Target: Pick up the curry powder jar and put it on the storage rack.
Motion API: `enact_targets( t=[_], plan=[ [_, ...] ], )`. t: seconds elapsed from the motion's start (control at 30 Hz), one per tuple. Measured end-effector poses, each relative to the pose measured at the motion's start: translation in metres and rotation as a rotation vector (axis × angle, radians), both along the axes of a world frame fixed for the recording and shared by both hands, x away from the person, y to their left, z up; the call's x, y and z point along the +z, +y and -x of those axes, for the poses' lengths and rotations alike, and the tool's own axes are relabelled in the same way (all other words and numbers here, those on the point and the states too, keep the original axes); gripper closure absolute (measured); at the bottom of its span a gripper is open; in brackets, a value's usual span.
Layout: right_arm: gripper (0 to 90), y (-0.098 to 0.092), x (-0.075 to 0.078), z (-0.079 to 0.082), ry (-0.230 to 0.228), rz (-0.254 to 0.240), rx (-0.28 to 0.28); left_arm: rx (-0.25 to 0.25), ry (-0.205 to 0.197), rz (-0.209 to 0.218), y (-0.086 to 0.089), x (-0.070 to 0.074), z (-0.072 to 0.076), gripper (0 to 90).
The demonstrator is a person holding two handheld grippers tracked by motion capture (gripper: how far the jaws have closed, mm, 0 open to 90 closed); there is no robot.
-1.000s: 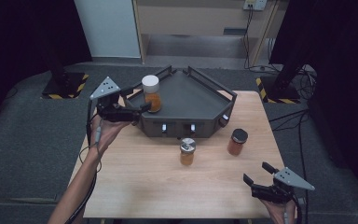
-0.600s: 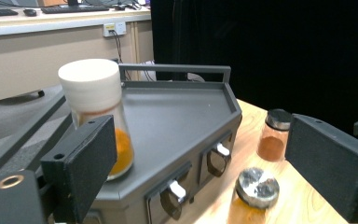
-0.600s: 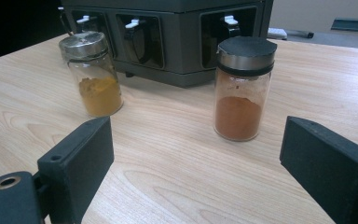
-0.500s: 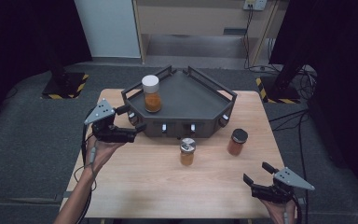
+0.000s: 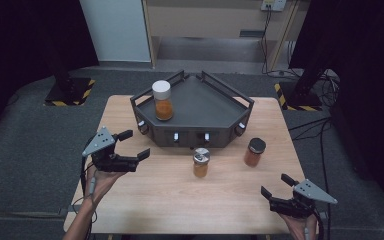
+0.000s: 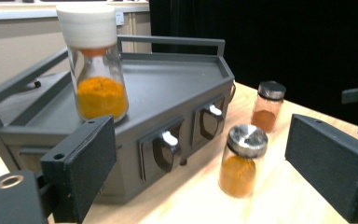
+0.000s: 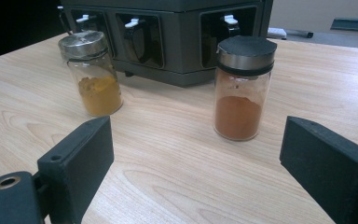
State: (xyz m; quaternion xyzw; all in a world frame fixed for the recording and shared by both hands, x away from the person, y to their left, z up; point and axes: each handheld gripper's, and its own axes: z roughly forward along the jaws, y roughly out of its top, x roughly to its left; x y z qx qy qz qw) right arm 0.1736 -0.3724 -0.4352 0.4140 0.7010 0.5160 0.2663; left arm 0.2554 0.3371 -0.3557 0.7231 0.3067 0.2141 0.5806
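Fingers (image 5: 142, 154) spread, L gripper (image 5: 135, 145) level.

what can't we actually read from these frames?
- White-lid jar: its base, in the left gripper view, hidden behind the rack's rail and the left jaw.
- Silver-lid jar: the label and contents are too small to read in the high view.
- Rack knobs: their recesses are dark in the right gripper view, so the setting is unclear.
- Right claw: the hand behind it is cut off by the bottom edge of the high view.

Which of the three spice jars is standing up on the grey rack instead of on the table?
The white-capped jar of orange powder, on the rack. The silver-lidded jar and black-lidded jar stand on the wooden table.
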Motion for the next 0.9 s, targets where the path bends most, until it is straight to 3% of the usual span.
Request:
enact_targets(
  t=[0.3,0.47,0.9],
  plan=[
    [9.7,0.0,0.0,0.0,0.001,0.002,-0.003,0.015,0.039,0.055,0.014,-0.028,0.014,8.0],
    [9.7,0.0,0.001,0.0,0.003,0.004,0.0,0.051,0.051,0.028,0.016,-0.038,0.022,8.0],
    [9.7,0.001,0.001,0.0,0.007,0.007,-0.001,0.091,0.107,0.046,0.026,-0.071,0.036,8.2]
  ],
)
